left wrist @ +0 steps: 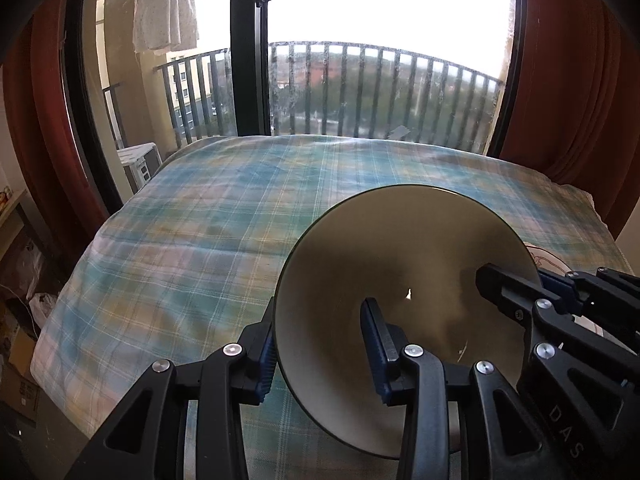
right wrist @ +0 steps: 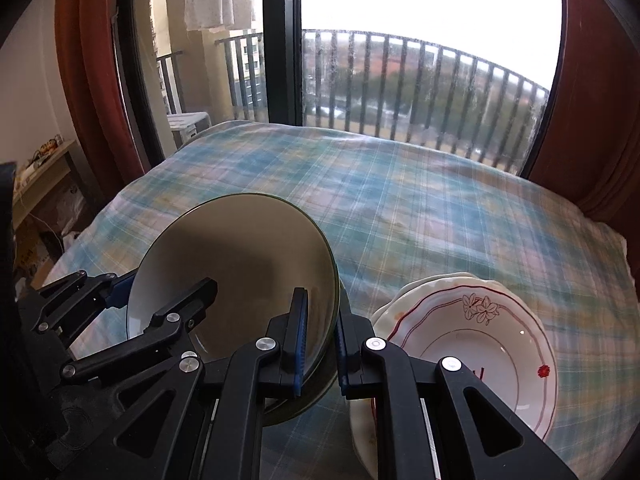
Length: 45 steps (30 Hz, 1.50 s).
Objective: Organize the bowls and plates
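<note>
A plain cream bowl with a dark green rim [left wrist: 400,264] [right wrist: 240,248] is held tilted above the plaid bed. My left gripper [left wrist: 320,350] straddles its left rim, one finger outside and one inside; a gap shows between the pads and the rim. My right gripper [right wrist: 320,344] is shut on the bowl's right rim. Each gripper shows in the other's view, the right one [left wrist: 520,292] and the left one [right wrist: 160,312]. A stack of white plates with red trim and flower pattern [right wrist: 480,344] lies on the bed just right of the bowl.
The plaid bedcover [left wrist: 200,220] [right wrist: 440,208] stretches toward a balcony window with railing [left wrist: 380,92]. Red curtains [left wrist: 572,80] hang on both sides. A side table [right wrist: 44,168] and boxes and bags stand at the left of the bed.
</note>
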{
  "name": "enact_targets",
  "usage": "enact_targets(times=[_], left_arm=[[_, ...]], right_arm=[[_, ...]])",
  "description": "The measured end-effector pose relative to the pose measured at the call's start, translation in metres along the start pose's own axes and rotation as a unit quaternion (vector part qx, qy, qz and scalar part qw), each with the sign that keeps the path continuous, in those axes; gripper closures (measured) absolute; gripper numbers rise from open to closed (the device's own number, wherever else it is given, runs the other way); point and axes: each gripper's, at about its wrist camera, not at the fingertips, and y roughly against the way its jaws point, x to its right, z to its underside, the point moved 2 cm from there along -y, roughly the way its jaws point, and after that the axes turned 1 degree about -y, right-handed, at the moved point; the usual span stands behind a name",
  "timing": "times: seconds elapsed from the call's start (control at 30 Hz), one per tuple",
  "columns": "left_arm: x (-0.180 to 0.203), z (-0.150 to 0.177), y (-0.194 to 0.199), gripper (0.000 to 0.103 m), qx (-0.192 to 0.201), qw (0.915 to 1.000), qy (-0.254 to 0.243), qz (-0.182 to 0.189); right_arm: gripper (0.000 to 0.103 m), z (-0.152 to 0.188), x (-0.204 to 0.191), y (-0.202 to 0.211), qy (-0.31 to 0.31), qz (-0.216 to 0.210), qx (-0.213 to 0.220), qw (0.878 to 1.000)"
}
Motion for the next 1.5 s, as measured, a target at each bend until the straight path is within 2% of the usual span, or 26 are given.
enact_targets(times=[0.23, 0.5, 0.67, 0.9, 1.03, 1.07, 1.17, 1.2, 1.33, 1.5], left_arm=[[0.001, 0.0, 0.002, 0.065, 0.009, 0.9998, 0.015, 0.004], [0.002, 0.0, 0.003, 0.062, 0.009, 0.9999, 0.008, 0.006], [0.003, 0.001, 0.001, 0.055, 0.009, 0.9998, -0.001, 0.017], [0.003, -0.002, 0.0, 0.052, 0.012, 0.9994, -0.005, 0.033], [0.001, -0.005, -0.001, 0.04, 0.01, 0.9991, -0.003, 0.042], [0.0, -0.005, -0.001, 0.036, 0.012, 0.9989, -0.002, 0.045], [0.001, -0.008, 0.001, 0.028, 0.02, 0.9985, -0.007, 0.05], [0.001, -0.009, 0.0, 0.026, 0.022, 0.9983, -0.008, 0.054], [-0.001, -0.011, -0.007, 0.019, 0.02, 0.9978, -0.003, 0.064], [-0.003, -0.01, -0.021, 0.018, -0.006, 0.9963, 0.01, 0.085]], right_arm=[[0.088, -0.001, 0.003, -0.002, -0.002, 0.001, 0.004, 1.0], [0.087, 0.0, 0.003, -0.002, -0.02, -0.001, 0.009, 1.0], [0.085, -0.001, 0.003, 0.0, -0.027, -0.004, 0.0, 1.0], [0.083, -0.005, -0.001, 0.001, -0.015, 0.027, -0.001, 1.0], [0.08, -0.007, 0.002, 0.002, -0.014, 0.045, 0.003, 0.999], [0.076, -0.008, 0.004, 0.002, -0.019, 0.037, 0.005, 0.999], [0.048, -0.009, 0.009, 0.002, -0.035, 0.015, 0.013, 0.999], [0.044, -0.009, 0.01, 0.002, -0.041, 0.014, 0.019, 0.999], [0.043, -0.011, 0.019, -0.004, -0.068, -0.001, 0.017, 0.998], [0.043, -0.006, 0.033, -0.019, -0.115, -0.027, -0.008, 0.993]])
